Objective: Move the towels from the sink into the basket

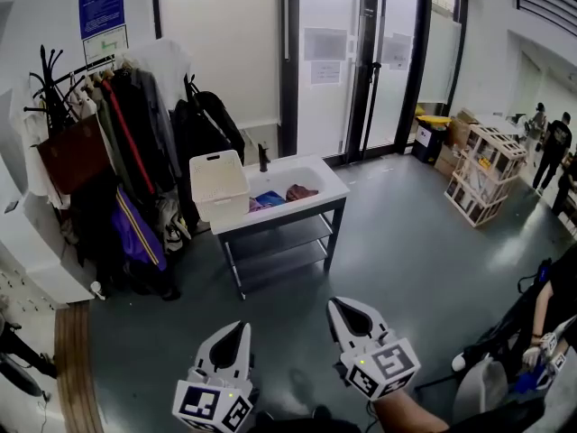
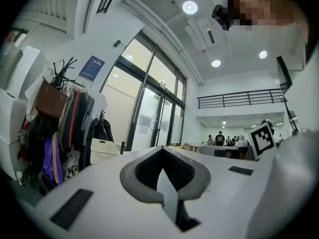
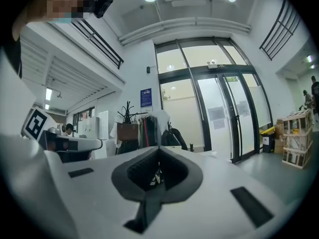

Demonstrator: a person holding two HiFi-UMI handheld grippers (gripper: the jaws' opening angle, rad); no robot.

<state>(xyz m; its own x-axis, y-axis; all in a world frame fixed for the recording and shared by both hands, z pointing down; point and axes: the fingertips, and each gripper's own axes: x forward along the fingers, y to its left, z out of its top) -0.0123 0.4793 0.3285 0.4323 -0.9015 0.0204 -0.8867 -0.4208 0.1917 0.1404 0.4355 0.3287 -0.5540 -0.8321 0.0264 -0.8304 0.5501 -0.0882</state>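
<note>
The white sink unit (image 1: 332, 188) stands across the room, well ahead of me. Several towels lie in its basin: a maroon one (image 1: 300, 191), a blue one (image 1: 270, 198) and a pinkish one (image 1: 256, 206). A white basket (image 1: 218, 184) sits on the unit's left end, also seen in the left gripper view as a basket (image 2: 103, 150). My left gripper (image 1: 232, 332) (image 2: 162, 158) and right gripper (image 1: 348, 312) (image 3: 158, 157) are held low in front of me, far from the sink. Both are shut with nothing in them.
A coat rack (image 1: 117, 142) loaded with jackets and bags fills the left wall beside the sink. Glass doors (image 1: 370, 61) stand behind it. Wooden crates (image 1: 487, 177) and a yellow-lidded bin (image 1: 431, 135) are at the right, with people (image 1: 552, 144) beyond and a seated person (image 1: 545, 327) close on my right.
</note>
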